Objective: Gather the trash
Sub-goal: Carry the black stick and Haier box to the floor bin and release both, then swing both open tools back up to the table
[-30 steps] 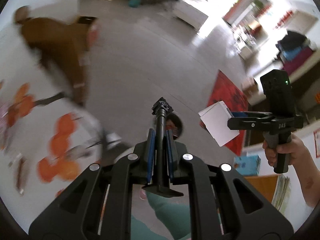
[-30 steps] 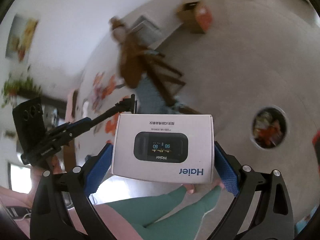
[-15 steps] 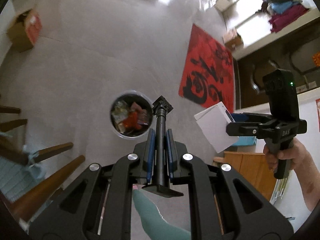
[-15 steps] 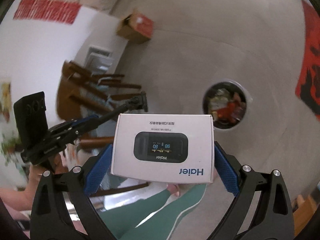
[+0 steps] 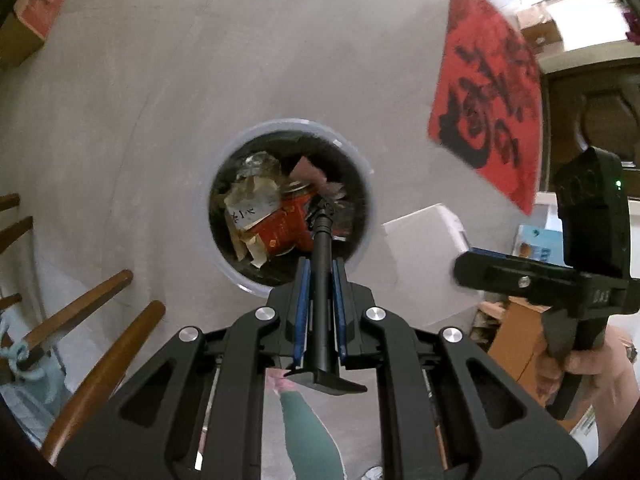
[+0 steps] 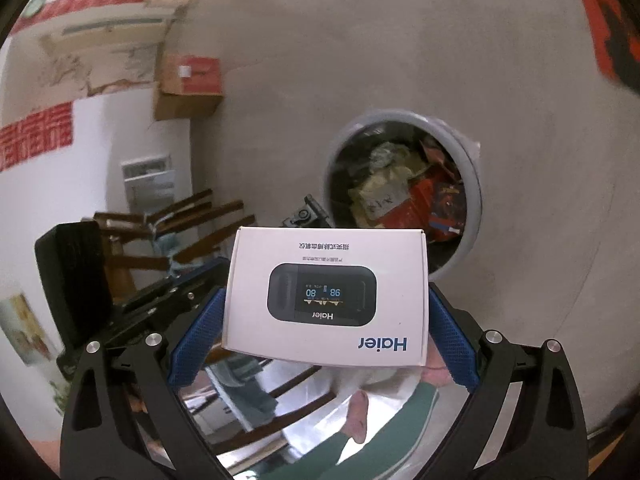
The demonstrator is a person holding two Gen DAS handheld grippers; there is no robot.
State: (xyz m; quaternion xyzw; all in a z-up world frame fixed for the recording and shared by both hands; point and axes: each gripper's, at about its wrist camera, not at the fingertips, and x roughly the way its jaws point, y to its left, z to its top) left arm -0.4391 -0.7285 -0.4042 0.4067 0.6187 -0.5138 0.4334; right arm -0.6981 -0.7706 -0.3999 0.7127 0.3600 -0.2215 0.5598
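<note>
White box [image 6: 326, 296] sits pinched between your right gripper's [image 6: 326, 312] blue pads, just beside the full bin [image 6: 404, 184]. Your left gripper [image 5: 320, 280] is clamped on a black rod [image 5: 322, 256] above that bin's rim.

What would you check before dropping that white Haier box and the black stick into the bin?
1. White Haier box clamped in right gripper: ok.
2. Black stick clamped in left gripper: ok.
3. Trash bin open, no lid: ok.
4. Stick tip over the bin mouth: ok.
5. Box over the bin: not ok, it sits beside the rim.
6. Room left in the bin: cannot tell, trash piled inside.
</note>
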